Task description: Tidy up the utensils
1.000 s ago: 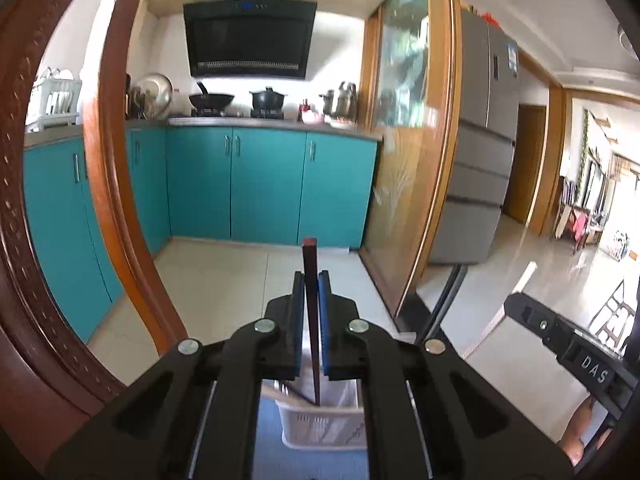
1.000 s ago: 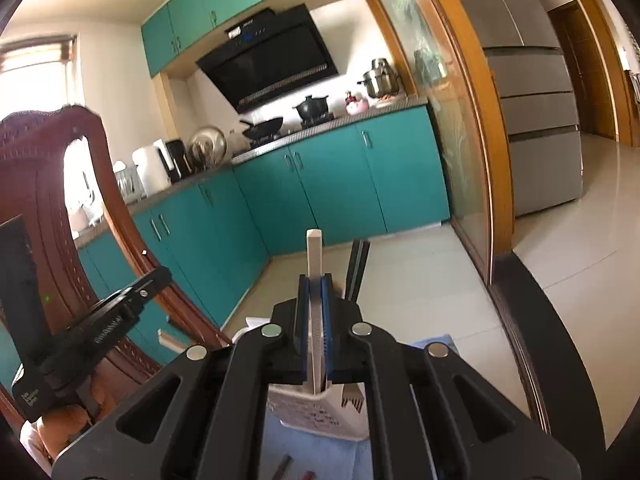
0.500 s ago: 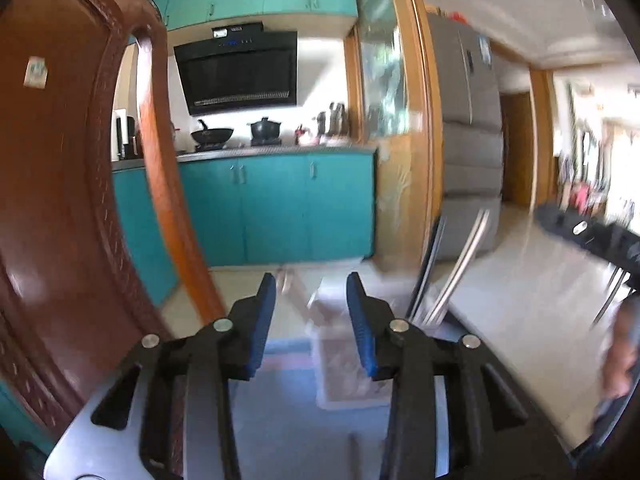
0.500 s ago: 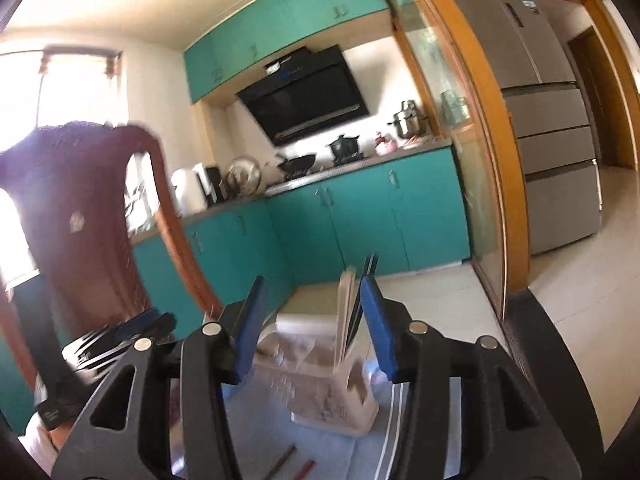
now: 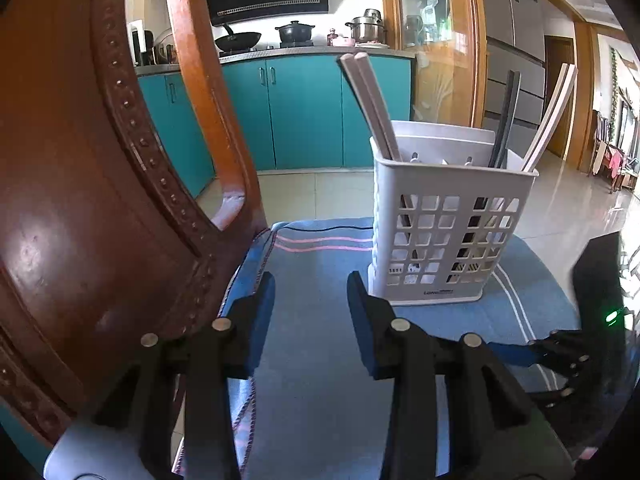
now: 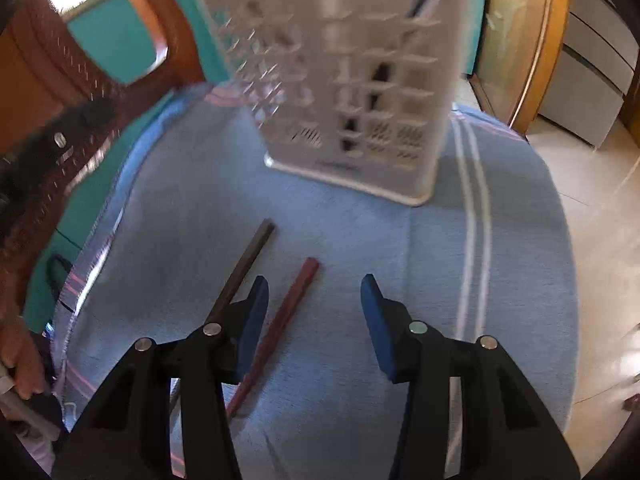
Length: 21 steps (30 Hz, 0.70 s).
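Observation:
A white slotted utensil holder (image 5: 444,236) stands on a blue towel (image 5: 320,360). It holds beige chopsticks (image 5: 372,104), a black one (image 5: 506,116) and white ones (image 5: 550,116). My left gripper (image 5: 310,312) is open and empty, low over the towel just left of the holder. In the right wrist view the holder (image 6: 360,92) is ahead. A dark brown chopstick (image 6: 248,264) and a red chopstick (image 6: 292,308) lie on the towel (image 6: 400,260). My right gripper (image 6: 314,312) is open and empty above them, the red one near its left finger.
A carved wooden chair back (image 5: 100,200) rises close on the left. The towel covers a round seat whose edge (image 6: 564,280) drops to a tiled floor (image 5: 320,192). Teal kitchen cabinets (image 5: 304,112) stand behind. The right gripper's body (image 5: 592,320) shows at the lower right of the left wrist view.
Both grippers released their chopsticks into the holder and opened. Both then dropped low over the towel; the right one now hangs over the two loose chopsticks.

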{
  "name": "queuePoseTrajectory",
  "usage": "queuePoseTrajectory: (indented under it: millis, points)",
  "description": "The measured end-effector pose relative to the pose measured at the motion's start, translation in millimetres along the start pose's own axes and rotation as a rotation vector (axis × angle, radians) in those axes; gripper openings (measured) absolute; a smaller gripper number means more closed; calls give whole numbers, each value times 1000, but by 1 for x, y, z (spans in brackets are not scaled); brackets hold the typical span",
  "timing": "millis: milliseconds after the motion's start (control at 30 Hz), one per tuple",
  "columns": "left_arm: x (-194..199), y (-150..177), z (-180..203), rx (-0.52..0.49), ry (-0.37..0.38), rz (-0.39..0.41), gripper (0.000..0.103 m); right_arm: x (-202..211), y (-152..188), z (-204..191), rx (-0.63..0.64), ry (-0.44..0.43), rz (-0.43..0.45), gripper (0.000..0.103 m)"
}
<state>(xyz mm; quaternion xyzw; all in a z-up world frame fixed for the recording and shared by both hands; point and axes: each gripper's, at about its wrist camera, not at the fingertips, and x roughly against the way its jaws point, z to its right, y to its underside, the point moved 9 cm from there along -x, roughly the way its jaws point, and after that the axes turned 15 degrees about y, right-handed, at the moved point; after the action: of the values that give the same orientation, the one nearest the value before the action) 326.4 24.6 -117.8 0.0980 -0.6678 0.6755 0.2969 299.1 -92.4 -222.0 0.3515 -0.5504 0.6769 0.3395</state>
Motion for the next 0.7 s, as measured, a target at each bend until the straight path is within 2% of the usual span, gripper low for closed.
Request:
queuePoseTrajectory:
  millis: [100,233,267,367,500,700]
  points:
    - [4,4,-1,-3,0,-10,42,-4,4,-9,44,50,7,46]
    - [2,11,0,-6,4,-29,43,0,6,-11,74,74,29,17]
    - [1,12,1,-6,6,-33,43,-1,7,-10,70,76,27,14]
    - [-1,15,6,-12,16,-51,45,-1,7,2,24,83,14,9]
    - [-8,21,17,-27,34,-78,45,-6,6,35,-82,101,-24,7]
    - [-19,32,34,-44,68,-124,46,-6,0,50,-170,54,-38,8]
